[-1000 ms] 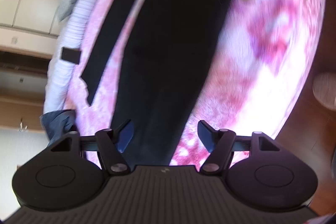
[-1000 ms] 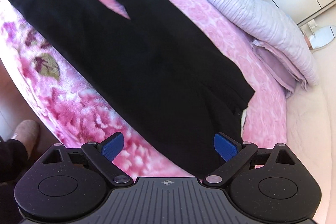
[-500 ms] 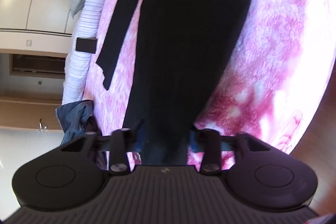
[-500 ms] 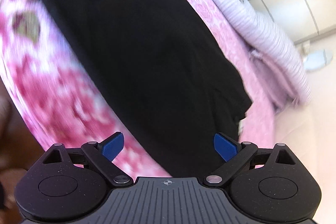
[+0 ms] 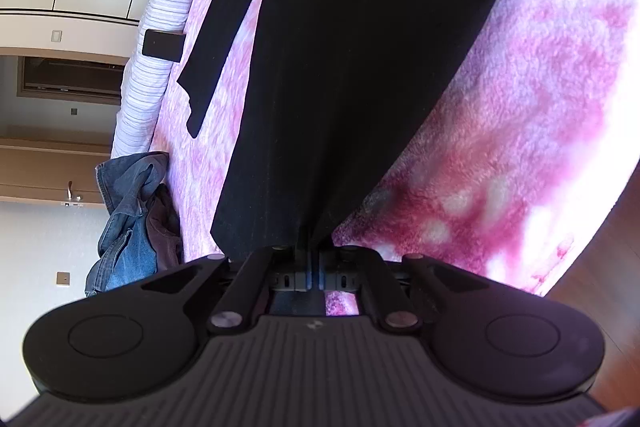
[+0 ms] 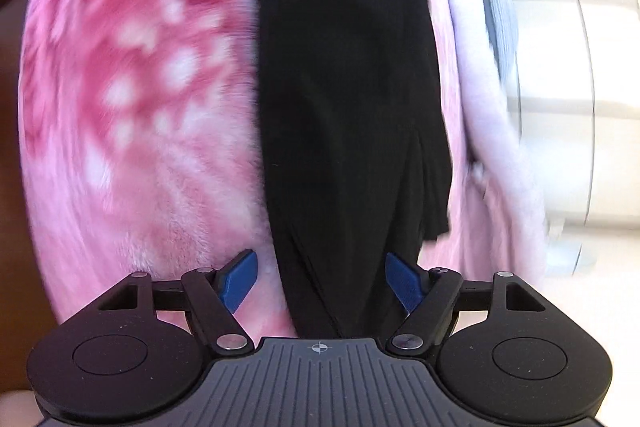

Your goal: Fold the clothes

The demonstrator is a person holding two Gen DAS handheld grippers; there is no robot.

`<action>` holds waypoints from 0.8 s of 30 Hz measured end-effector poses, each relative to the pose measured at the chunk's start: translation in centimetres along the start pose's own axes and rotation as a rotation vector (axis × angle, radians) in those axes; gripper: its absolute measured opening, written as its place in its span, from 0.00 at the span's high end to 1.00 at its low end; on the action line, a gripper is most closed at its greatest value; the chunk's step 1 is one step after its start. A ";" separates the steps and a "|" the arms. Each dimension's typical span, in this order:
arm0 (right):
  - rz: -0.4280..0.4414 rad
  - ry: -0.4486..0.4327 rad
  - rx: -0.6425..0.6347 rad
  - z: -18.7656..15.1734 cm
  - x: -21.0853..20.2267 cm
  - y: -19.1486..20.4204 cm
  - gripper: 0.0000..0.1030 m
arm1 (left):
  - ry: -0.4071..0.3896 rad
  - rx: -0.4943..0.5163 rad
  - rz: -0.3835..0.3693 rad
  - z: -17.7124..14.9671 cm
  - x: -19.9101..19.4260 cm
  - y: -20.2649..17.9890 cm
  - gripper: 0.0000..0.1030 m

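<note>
Left gripper [image 5: 313, 267] has its jaws pressed together on the near hem of the black trousers [image 5: 360, 67], which lie flat on the pink floral blanket [image 5: 520, 147]. Right gripper [image 6: 322, 281] has just been closing, its blue pads [image 6: 240, 279] not yet pressing the trouser end between them. Farther left, jeans [image 5: 128, 219] lie crumpled.

Bright daylight throughout. Strong fisheye bending in both views, with dark vignetted corners. Left wrist view sharp: crisp pile on the pink floral blanket [image 5: 540, 115], washed to white glare at the lower right rim. Black trousers [image 5: 360, 67] nearly featureless, only faint vertical ribbing visible. Right wrist view heavily motion-blurred: smeared blanket pattern [image 6: 140, 67], streaked wardrobe doors [image 6: 568, 87], overexposed at right. Only the right gripper [image 6: 320, 279] in crisp focus there, blue pads [image 6: 240, 277] well lit.
</note>
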State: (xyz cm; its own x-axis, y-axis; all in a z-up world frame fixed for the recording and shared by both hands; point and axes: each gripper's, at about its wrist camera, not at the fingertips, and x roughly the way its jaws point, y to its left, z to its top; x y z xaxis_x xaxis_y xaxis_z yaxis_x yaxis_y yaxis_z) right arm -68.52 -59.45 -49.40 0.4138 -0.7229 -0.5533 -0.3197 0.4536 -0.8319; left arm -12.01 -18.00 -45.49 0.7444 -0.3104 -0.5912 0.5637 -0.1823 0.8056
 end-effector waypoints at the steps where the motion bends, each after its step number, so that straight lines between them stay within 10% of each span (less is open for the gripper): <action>1: -0.014 -0.023 -0.004 -0.3 0.2 0.0 0.34 | 0.006 0.000 0.003 0.1 0.1 0.0 0.98; 8: 0.032 -0.029 0.025 -0.3 1.2 -1.5 0.88 | 0.037 0.002 0.003 0.7 -1.4 1.5 0.99; 24: 0.208 -0.109 0.138 0.3 -7.0 -18.9 0.96 | 0.037 0.015 -0.021 5.9 -9.3 18.9 0.99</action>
State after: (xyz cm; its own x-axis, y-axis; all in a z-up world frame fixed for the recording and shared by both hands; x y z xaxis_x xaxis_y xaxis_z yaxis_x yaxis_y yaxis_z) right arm -65.12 -62.83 -29.86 0.4431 -0.5495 -0.7083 -0.2916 0.6588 -0.6935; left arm -10.42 -24.01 -24.55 0.7452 -0.2719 -0.6089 0.5742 -0.2029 0.7932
